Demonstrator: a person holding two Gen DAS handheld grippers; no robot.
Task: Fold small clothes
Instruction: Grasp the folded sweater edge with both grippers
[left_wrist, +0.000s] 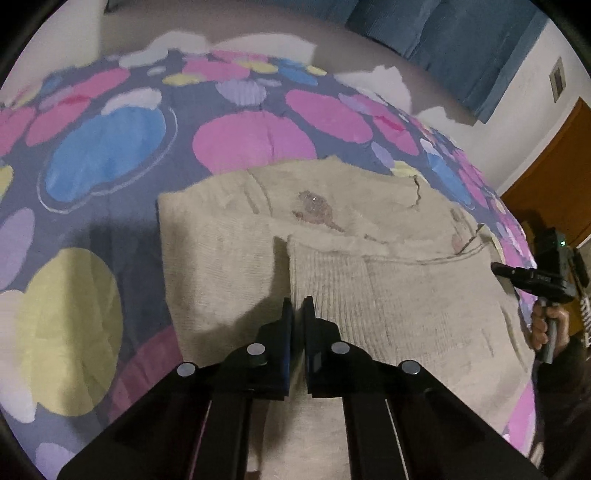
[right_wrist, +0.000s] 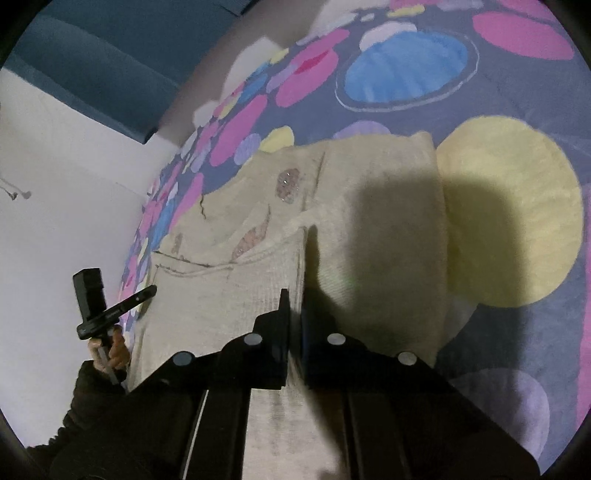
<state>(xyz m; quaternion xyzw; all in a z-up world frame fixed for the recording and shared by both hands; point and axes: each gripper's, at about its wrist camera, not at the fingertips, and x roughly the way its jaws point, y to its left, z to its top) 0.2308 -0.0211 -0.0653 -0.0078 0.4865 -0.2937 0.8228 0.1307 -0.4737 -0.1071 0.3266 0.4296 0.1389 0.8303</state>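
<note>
Black fingers, dark sleeve

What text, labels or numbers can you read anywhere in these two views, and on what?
None is readable.
Right gripper: a small pale marking on its black body, too blurred to read.
Beige sweater: only a sequin motif and stitched lines, no letters visible.
Bedspread: coloured circles only, no text.
Wall plate: no legible marking.

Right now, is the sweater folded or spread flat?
Partly folded: the beige sweater has a sleeve laid across its body on the bedspread.
</note>
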